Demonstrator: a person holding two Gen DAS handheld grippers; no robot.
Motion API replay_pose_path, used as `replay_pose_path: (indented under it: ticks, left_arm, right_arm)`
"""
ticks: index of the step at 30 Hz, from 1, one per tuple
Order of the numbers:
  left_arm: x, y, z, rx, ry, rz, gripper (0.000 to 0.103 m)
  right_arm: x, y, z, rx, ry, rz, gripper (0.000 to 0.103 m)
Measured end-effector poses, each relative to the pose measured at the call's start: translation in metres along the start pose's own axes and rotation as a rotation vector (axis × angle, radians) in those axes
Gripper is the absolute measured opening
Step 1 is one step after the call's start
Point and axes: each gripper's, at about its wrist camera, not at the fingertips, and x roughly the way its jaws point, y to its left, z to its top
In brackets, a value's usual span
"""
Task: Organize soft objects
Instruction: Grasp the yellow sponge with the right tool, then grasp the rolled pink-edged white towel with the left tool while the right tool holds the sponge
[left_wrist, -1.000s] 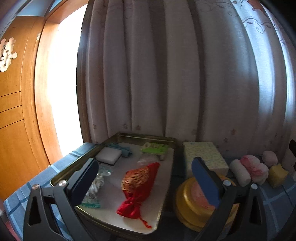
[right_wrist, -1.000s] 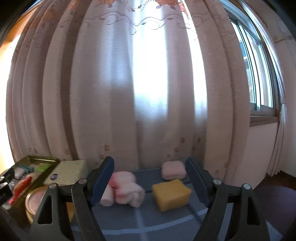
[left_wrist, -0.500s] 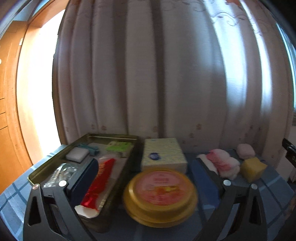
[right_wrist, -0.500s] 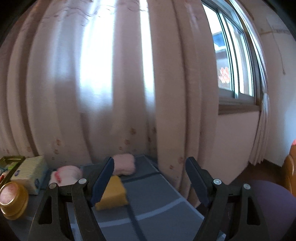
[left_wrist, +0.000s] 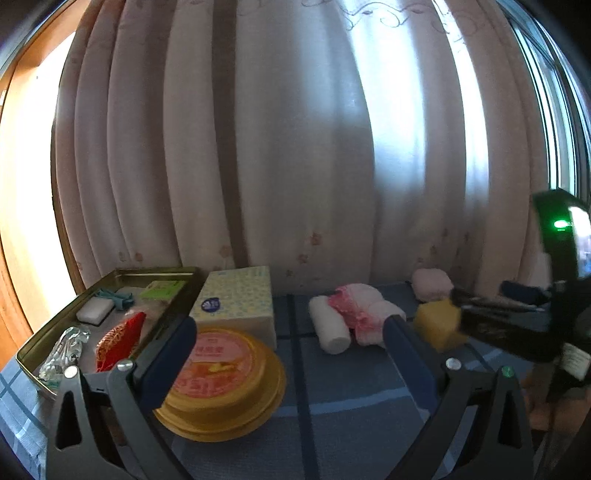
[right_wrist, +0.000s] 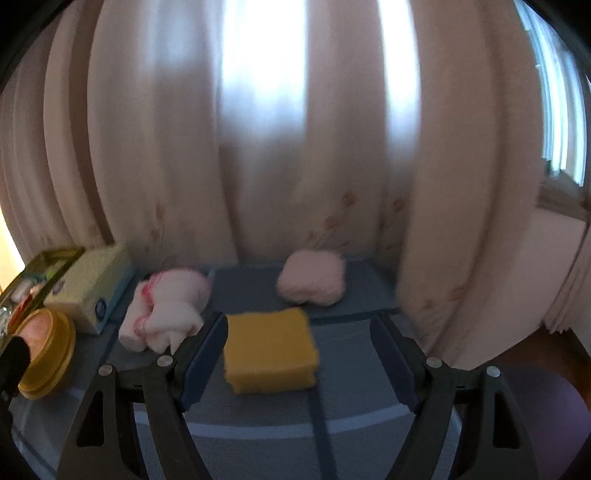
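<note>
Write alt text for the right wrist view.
The open right gripper frames a yellow sponge block on a blue checked cloth, without gripping it. A pink puff lies behind, rolled pink-white towels to the left.

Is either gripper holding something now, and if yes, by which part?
Nothing is held. The right gripper is open with the yellow sponge between its fingers, not pressed. The left gripper is open and empty.

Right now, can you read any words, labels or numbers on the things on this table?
Yellow round container: red characters across its pink lid, too blurred to read.
Tissue box: a round blue label with pale print, too small to read.
Green packet in the metal tray: no print I can make out.
Nothing else shows writing.
</note>
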Motion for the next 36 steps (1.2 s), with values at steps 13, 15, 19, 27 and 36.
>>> replay_pose_path:
  ticks: [13, 15, 19, 27, 36]
  left_arm:
    - [0.014, -0.016, 0.002, 0.016, 0.078, 0.023, 0.102]
    - [0.015, -0.019, 0.002, 0.021, 0.086, 0.021, 0.102]
    - [0.025, -0.020, 0.003, 0.007, 0.131, 0.021, 0.102]
    - [0.044, -0.038, 0.009, -0.008, 0.149, -0.031, 0.086]
    - [0.115, -0.086, 0.022, -0.029, 0.343, -0.089, 0.063]
  right_arm:
    - [0.057, 0.011, 0.001, -0.014, 0.252, 0.085, 0.077]
    - [0.059, 0.011, 0.001, -0.013, 0.264, 0.100, 0.067]
    - [0.055, 0.009, 0.002, -0.008, 0.243, 0.126, 0.062]
    - [-0.009, -0.031, 0.005, 0.117, -0.111, 0.038, 0.062]
    - [-0.018, -0.051, 0.009, 0.180, -0.174, -0.052, 0.063]
